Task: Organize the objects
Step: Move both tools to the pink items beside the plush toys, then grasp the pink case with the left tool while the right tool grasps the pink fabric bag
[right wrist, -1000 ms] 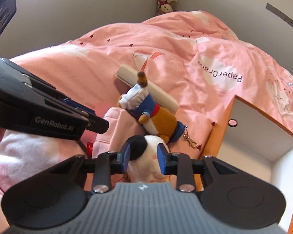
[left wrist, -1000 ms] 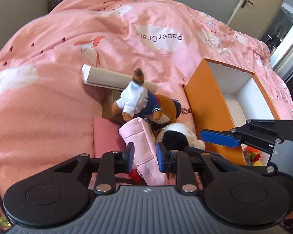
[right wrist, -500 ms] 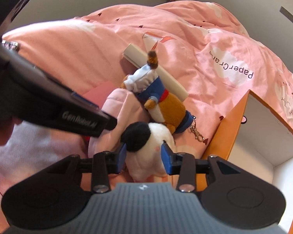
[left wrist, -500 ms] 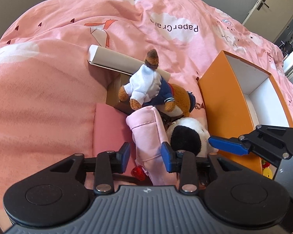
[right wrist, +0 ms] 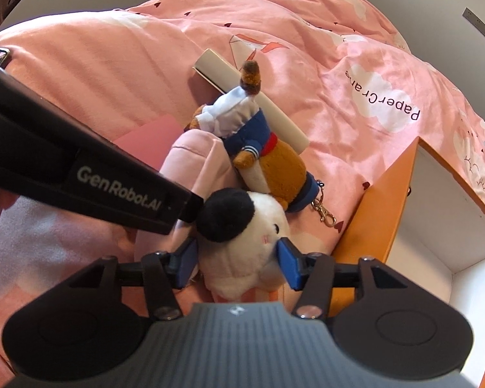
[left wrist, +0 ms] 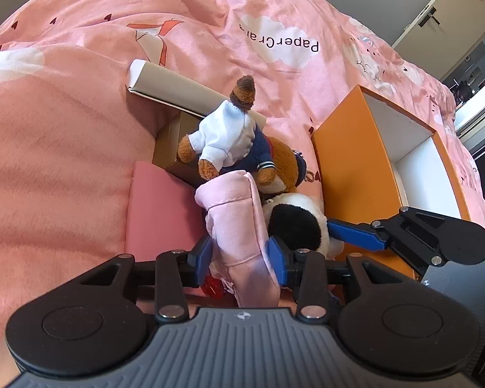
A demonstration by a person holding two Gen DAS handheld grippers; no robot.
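Jaws: left gripper (left wrist: 239, 255) spread, straddling pink pouch (left wrist: 239, 226); right gripper (right wrist: 239, 260) spread, flanking panda plush (right wrist: 242, 242). Orange box (left wrist: 352, 174), white inside, stands just right of the pile; quilt (left wrist: 64, 129) lies bare to the left. One fox plush (left wrist: 236, 148), sailor-suited, lies across one cardboard box (left wrist: 171, 148).

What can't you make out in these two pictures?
- Small red item, left wrist view: mostly hidden behind the pale pink fabric pouch.
- Brown cardboard box, left wrist view: covered by the brown plush fox in sailor clothes.
- Orange open box with white inside, right wrist view: cut off by the edge.
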